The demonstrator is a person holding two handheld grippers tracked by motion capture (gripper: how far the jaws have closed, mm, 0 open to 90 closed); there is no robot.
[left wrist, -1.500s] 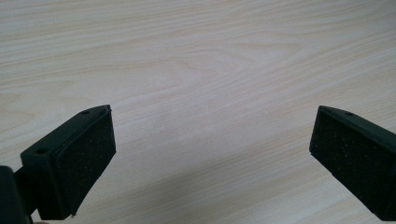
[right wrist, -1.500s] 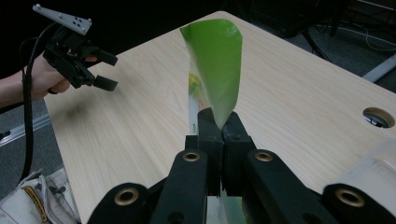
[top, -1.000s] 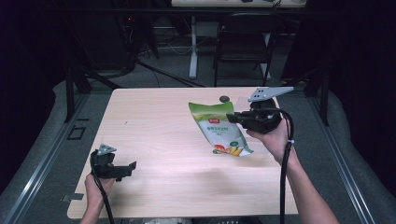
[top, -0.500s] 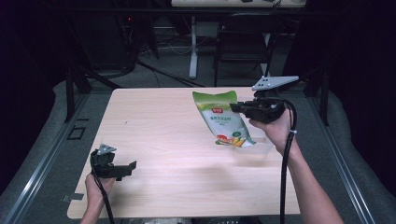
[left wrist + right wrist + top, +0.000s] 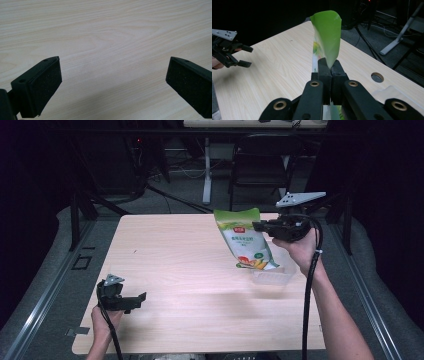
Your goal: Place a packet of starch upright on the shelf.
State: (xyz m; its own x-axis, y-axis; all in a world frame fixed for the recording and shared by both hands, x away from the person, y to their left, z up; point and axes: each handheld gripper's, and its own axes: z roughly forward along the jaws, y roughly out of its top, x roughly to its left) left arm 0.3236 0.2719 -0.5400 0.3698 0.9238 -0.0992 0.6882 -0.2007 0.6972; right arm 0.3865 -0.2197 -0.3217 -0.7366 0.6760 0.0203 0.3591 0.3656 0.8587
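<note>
The right gripper point(image 5: 260, 226) pinches a green snack pouch point(image 5: 243, 240) by its edge, aloft over the table point(image 5: 190, 265); light, floppy, possibly slippery. The left gripper point(image 5: 142, 296) rests wide open.

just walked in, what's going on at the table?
A person holds a hand-held gripper in each hand at a wooden table. The right hand-held gripper is shut on the edge of a green pouch and holds it up above the table's far right part, over a clear plastic container. The left hand-held gripper is open with nothing between its jaws, low over the near left of the table.
</note>
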